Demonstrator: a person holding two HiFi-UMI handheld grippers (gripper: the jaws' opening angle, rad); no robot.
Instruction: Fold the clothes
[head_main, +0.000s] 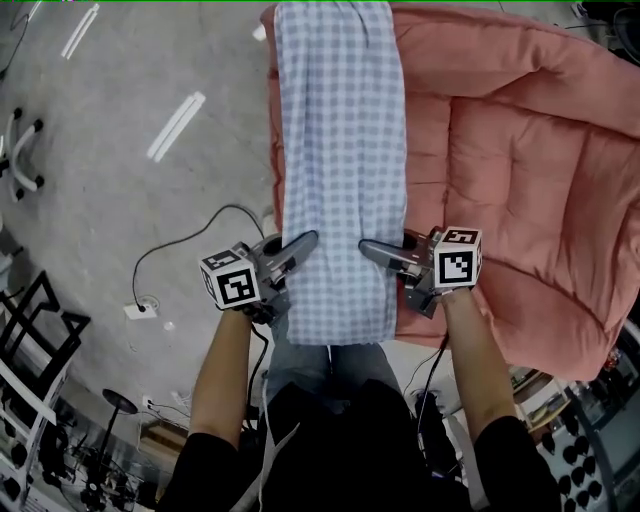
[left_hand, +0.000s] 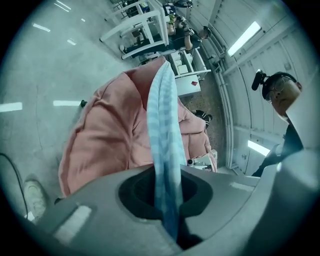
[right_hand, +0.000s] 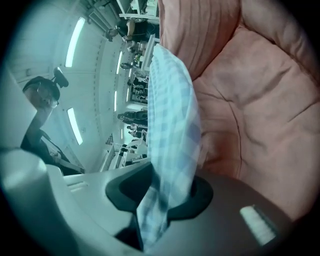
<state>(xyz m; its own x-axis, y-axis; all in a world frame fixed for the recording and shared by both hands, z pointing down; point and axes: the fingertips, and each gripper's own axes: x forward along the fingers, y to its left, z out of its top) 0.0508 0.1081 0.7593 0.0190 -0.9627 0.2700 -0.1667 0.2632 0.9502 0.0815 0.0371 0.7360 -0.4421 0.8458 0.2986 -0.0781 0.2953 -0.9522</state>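
Observation:
A long blue-and-white checked cloth (head_main: 340, 150) lies lengthwise over a pink quilted cushion (head_main: 520, 180), and its near end hangs off the front. My left gripper (head_main: 305, 243) pinches the cloth's left edge near that end. My right gripper (head_main: 368, 248) pinches the right edge opposite it. In the left gripper view the cloth (left_hand: 165, 125) runs edge-on out of the shut jaws (left_hand: 167, 215) toward the cushion (left_hand: 110, 135). The right gripper view shows the cloth (right_hand: 172, 115) bunched between the jaws (right_hand: 152, 220), with the cushion (right_hand: 250, 100) to the right.
The grey floor lies left of the cushion, with a black cable (head_main: 180, 240) and a white socket block (head_main: 140, 310) on it. A chair base (head_main: 20, 150) and a black frame (head_main: 40, 320) stand at the far left. Clutter sits below the cushion's right corner (head_main: 590, 420).

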